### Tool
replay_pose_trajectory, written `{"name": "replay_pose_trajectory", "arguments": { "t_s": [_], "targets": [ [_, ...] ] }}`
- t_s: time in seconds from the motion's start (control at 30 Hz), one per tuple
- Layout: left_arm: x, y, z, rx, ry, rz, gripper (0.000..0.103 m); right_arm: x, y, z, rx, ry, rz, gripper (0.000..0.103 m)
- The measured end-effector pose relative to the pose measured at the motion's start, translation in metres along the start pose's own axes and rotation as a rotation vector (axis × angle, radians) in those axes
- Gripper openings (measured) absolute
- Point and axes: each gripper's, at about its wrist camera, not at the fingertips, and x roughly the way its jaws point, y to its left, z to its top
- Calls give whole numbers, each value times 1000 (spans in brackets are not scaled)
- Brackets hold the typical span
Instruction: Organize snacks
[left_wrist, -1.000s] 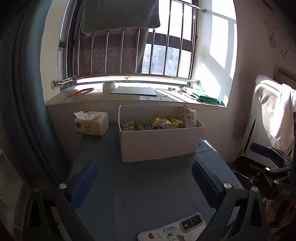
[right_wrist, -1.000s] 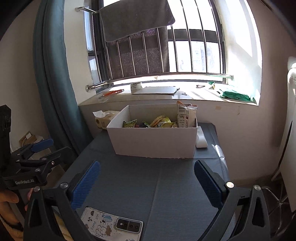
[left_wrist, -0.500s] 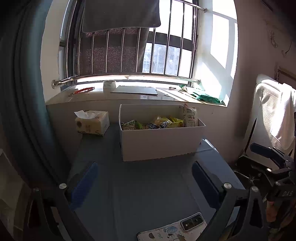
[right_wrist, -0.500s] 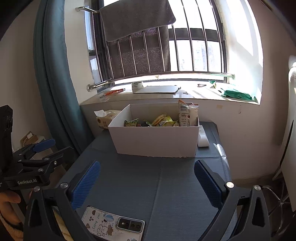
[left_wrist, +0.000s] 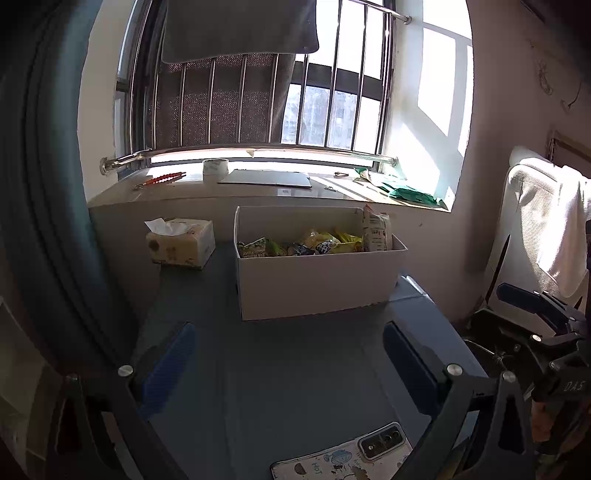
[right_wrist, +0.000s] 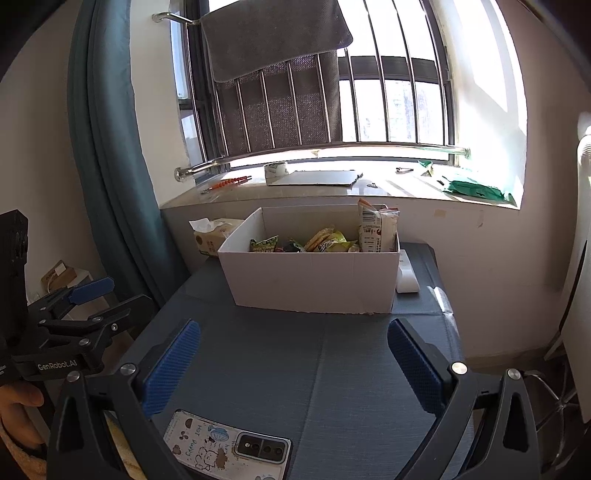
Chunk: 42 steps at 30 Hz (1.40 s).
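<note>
Both held back over the near table (right_wrist: 332, 369), nothing gripped: left hand-held gripper (left_wrist: 291, 354) spread wide, right hand-held gripper (right_wrist: 295, 354) likewise. Ahead of both, white box (right_wrist: 314, 280) with the snacks (right_wrist: 325, 240) already inside (one tall pack (right_wrist: 371, 229) upright at its right end). Probably between steps, or finished. Next: reach forward over the rim, close on one packet. Phone (right_wrist: 229, 443) just beneath.

A barred window (right_wrist: 369, 92) fills the far wall and strong sunlight falls on its stone sill (right_wrist: 332, 192). A grey towel (right_wrist: 273, 40) hangs over the bars, and a teal curtain (right_wrist: 107, 147) hangs at the left. The near table (right_wrist: 332, 369) has a dark grey-blue cover.
</note>
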Motion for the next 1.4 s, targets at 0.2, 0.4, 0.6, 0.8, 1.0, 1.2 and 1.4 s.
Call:
{"name": "replay_pose_trajectory", "arguments": {
  "t_s": [0.2, 0.4, 0.6, 0.8, 1.0, 1.2, 1.4],
  "targets": [
    [0, -1, 1, 2, -2, 4, 103, -1, -1, 0, 5, -2, -1, 103],
    [1, -4, 0, 6, 5, 4, 103, -2, -2, 0, 11, 0, -4, 103],
    [0, -5, 0, 10, 1, -1, 103, -2, -2, 0, 10, -1, -6, 103],
    [-1, -4, 0, 7, 1, -3, 103, -3, -1, -1, 5, 1, -7, 103],
    [-1, -4, 0, 7, 3, -3, 103, -2, -1, -1, 7, 4, -1, 103],
    [-1, -6, 0, 12, 3, -2, 103, -2, -1, -1, 8, 6, 0, 103],
    [-1, -7, 0, 13, 6, -1, 103, -2, -1, -2, 8, 6, 2, 103]
  ]
}}
